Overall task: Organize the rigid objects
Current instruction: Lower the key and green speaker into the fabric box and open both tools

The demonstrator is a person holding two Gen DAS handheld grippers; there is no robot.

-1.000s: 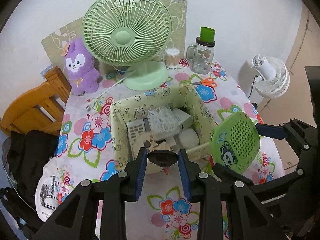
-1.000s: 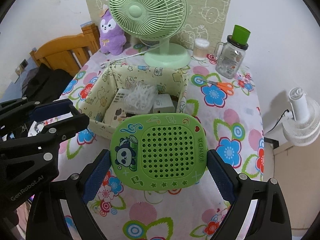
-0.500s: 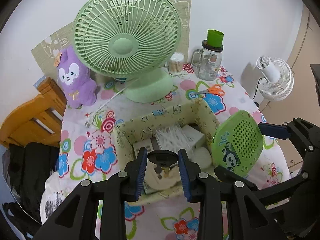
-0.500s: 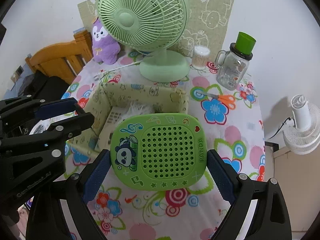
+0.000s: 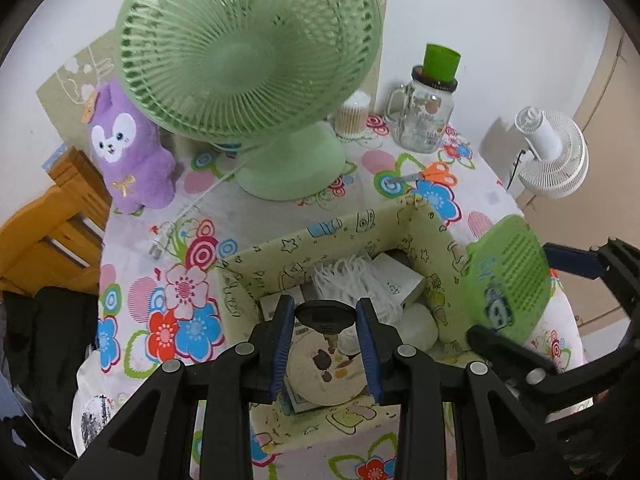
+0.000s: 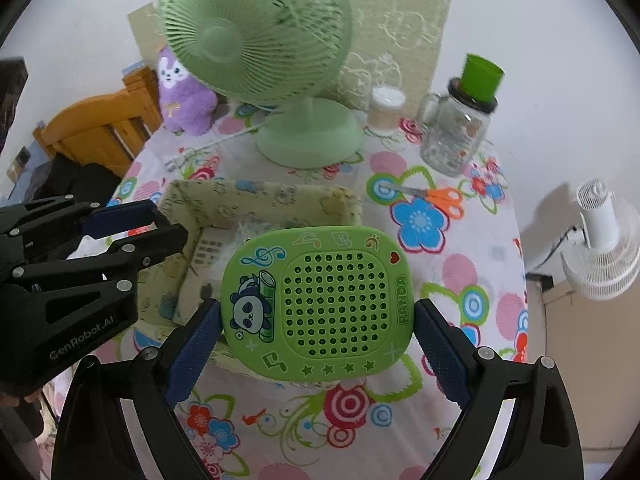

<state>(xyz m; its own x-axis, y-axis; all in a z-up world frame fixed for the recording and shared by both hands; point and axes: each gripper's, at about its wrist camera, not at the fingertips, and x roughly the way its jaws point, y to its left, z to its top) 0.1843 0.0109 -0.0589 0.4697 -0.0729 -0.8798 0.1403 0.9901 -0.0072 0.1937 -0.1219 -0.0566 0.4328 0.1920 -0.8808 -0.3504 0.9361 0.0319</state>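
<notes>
My left gripper (image 5: 325, 316) is shut on a small black oval object (image 5: 325, 317) and holds it over the yellow patterned storage box (image 5: 304, 236). The box holds a white phone, a white mesh bundle (image 5: 352, 280), white boxes and a round white case. My right gripper (image 6: 316, 320) is shut on a green panda speaker (image 6: 316, 304) and holds it upright at the box's right side; the speaker also shows in the left wrist view (image 5: 508, 276). The left gripper shows in the right wrist view (image 6: 132, 236) at the box's left.
A green desk fan (image 5: 256, 60) stands behind the box, with a purple plush (image 5: 128, 148) to its left. A cotton swab jar (image 5: 352, 116), a glass mug jar (image 5: 428, 116) and orange scissors (image 5: 432, 174) lie at the back right. A wooden chair (image 5: 44, 232) stands left, a white fan (image 5: 556, 160) right.
Both grippers have moved forward and lower towards the box. The black object now hangs over the box's inside, and the speaker sits close to the box's right wall.
</notes>
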